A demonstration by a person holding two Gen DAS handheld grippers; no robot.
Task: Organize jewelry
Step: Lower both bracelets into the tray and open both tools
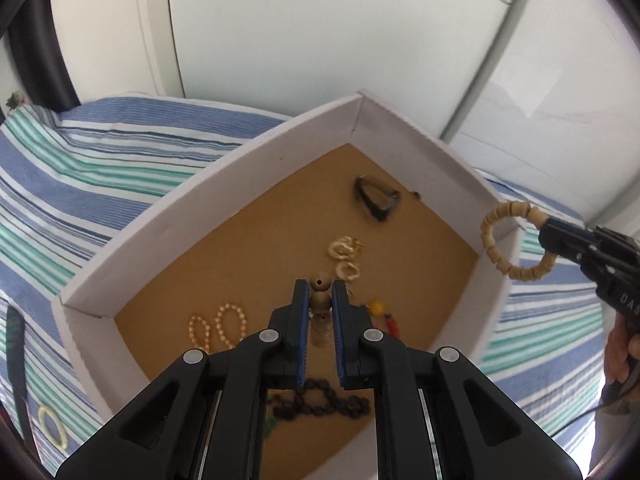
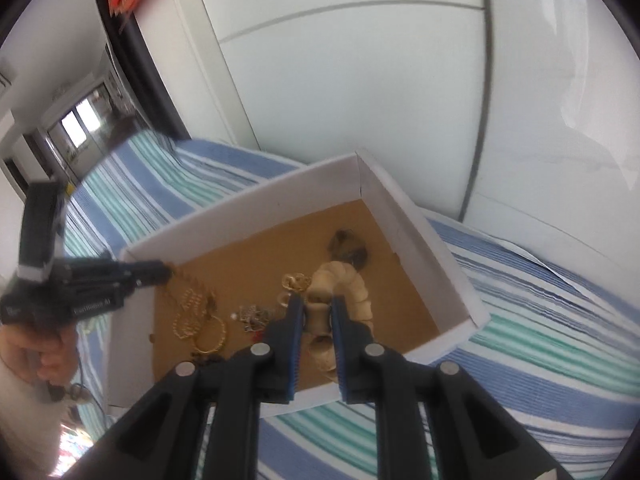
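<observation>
- A blue, green and white striped cloth is being seen spread under everything, with white cabinet panels behind it.
- A white-walled box with a brown floor is being rested on the cloth.
- The left tongs are being held over the box, closed on a string of round brown beads.
- The right tongs are being held above the box's near edge, closed on a ring bracelet of tan disc beads.
- A dark bead bracelet, a pearl strand, pale gold earrings and a dark triangular piece are being kept on the box floor.
- A pale yellow ring is being left on the cloth, outside the box.
</observation>
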